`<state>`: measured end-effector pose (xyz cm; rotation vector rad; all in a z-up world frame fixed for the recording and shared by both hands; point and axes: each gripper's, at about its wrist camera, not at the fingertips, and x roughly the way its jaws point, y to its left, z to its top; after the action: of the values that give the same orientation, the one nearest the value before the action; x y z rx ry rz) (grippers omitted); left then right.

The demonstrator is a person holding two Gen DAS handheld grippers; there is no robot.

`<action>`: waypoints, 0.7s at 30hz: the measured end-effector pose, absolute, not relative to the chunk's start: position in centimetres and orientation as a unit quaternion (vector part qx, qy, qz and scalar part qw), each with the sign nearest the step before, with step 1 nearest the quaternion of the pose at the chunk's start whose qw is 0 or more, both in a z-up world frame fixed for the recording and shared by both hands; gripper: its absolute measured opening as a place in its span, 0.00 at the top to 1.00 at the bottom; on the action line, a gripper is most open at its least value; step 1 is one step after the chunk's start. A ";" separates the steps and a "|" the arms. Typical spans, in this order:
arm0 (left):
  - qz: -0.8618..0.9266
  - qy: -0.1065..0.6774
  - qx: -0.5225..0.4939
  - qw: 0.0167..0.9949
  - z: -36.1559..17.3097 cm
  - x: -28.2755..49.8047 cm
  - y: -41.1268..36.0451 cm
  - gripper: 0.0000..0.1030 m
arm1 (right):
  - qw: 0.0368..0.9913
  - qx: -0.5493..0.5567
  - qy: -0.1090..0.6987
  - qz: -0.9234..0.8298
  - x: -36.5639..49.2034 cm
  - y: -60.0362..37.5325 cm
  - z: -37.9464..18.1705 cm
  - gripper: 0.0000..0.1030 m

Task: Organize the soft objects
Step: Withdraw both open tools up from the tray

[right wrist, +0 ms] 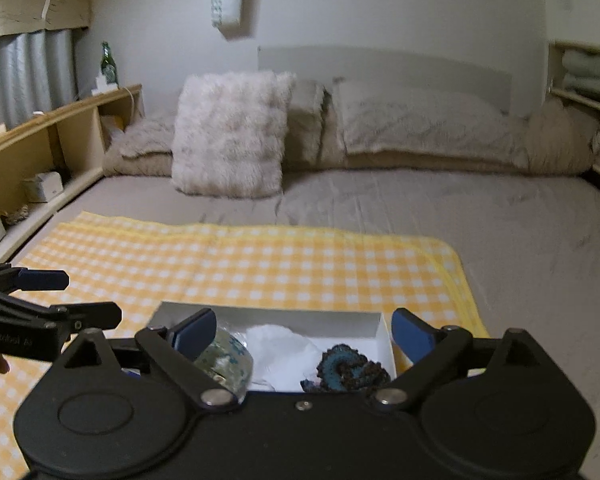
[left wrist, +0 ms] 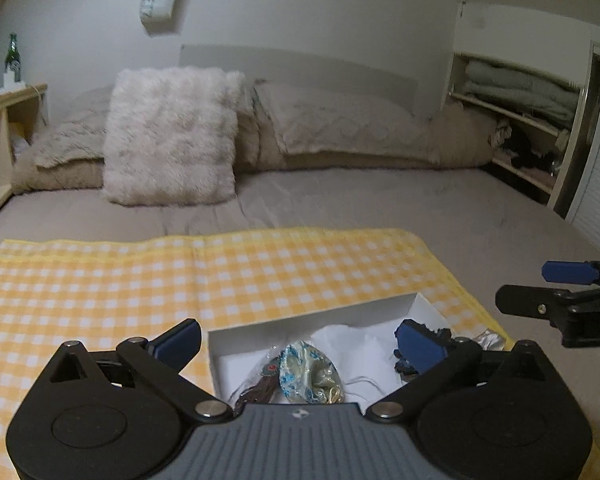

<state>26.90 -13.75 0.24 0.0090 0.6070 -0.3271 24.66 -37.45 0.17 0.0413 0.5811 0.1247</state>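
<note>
Grey-sheeted, the wide bed (right wrist: 440, 216) carries everything we see here. Along its head edge a long beige fleece bolster (right wrist: 440, 152) lies, and a square white shaggy pillow (right wrist: 230, 132) leans upright before it, toward the left. Across the foot half of the bed we see a yellow-and-white checked cloth (right wrist: 260, 264), spread flat. Near that cloth's right front corner sits a shallow white cardboard box (right wrist: 300, 318), open on top. Inside it, from left to right, we find a pale silk pouch with blue floral print (left wrist: 310, 372), crumpled white tissue (right wrist: 278, 350) and a dark crocheted piece with a teal spiral (right wrist: 346, 372); a brown tassel (left wrist: 260, 390) lies against the pouch. Our left gripper (left wrist: 298, 338) hangs over the box with its jaws spread wide, grasping nothing. Our right gripper (right wrist: 304, 332) hangs likewise over the box, jaws released and empty.
</note>
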 end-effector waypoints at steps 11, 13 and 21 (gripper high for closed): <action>-0.123 0.259 0.035 0.957 3.0 19.4 -11.9 0.00 | 0.962 0.027 0.260 0.075 18.6 -36.1 2.5 0.02; -0.123 0.256 0.027 0.959 3.2 18.1 -11.5 0.00 | 0.963 0.026 0.259 0.066 17.3 -35.8 2.7 0.01; -0.119 0.249 0.034 0.961 3.2 13.1 -10.6 0.00 | 0.966 0.056 0.247 0.047 12.2 -35.6 3.1 0.00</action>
<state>13.06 -10.55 3.20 0.0690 0.5046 -0.2406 12.20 -35.56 3.14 0.1126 0.4996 0.0942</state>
